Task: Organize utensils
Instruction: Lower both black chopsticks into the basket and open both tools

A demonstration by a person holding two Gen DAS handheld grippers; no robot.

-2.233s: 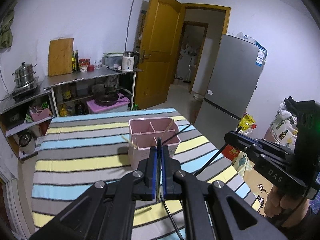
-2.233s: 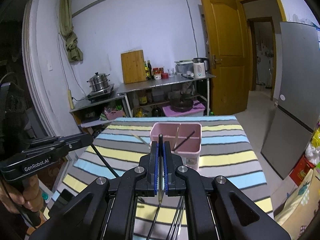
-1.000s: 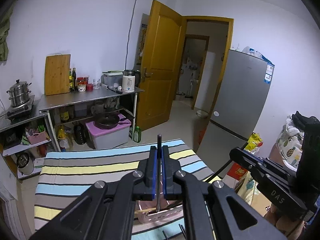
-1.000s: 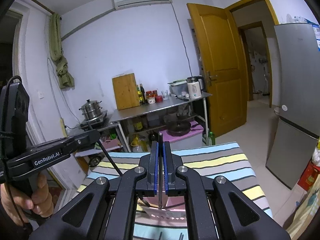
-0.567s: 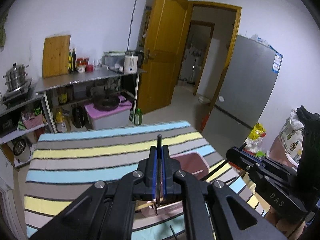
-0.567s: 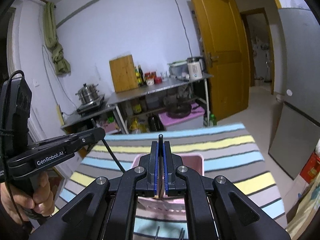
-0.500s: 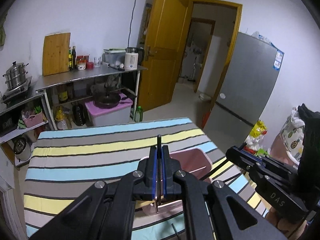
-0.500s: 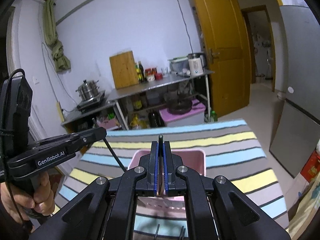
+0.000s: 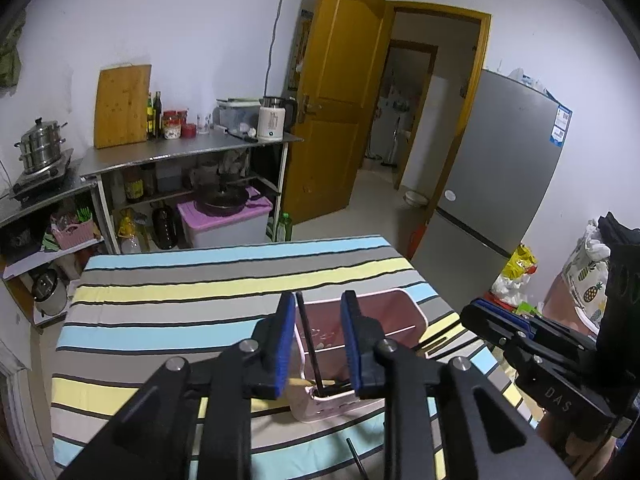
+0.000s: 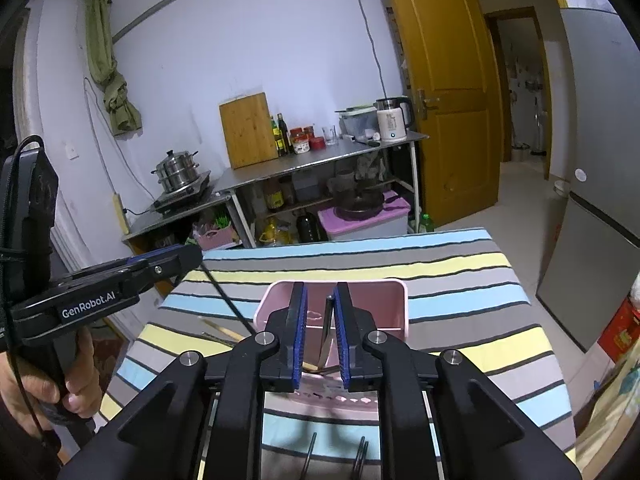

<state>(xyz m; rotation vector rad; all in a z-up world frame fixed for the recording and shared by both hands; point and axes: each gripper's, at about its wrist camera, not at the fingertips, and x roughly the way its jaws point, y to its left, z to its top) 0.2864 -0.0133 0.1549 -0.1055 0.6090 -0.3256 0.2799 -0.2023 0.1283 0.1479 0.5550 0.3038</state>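
A pink divided utensil holder [image 9: 404,316] stands on the striped table; it also shows in the right wrist view [image 10: 392,308]. My left gripper [image 9: 318,320] is open above its near compartment. A black chopstick [image 9: 309,344] stands loose between the jaws, its lower end in the holder. My right gripper [image 10: 321,312] is open over the holder. A metal utensil [image 10: 326,332] leans free between its jaws, lower end in the holder. Wooden chopsticks [image 10: 222,332] stick out at the holder's left.
More dark utensils [image 10: 360,456] lie on the striped tablecloth [image 9: 180,300] near the front edge. A steel shelf with cookware [image 10: 304,160], a yellow door [image 9: 340,120] and a grey fridge [image 9: 500,168] stand beyond the table.
Both grippers tilted down over the holder and opened, letting go of the black chopstick and the metal utensil, which now rest in the holder.
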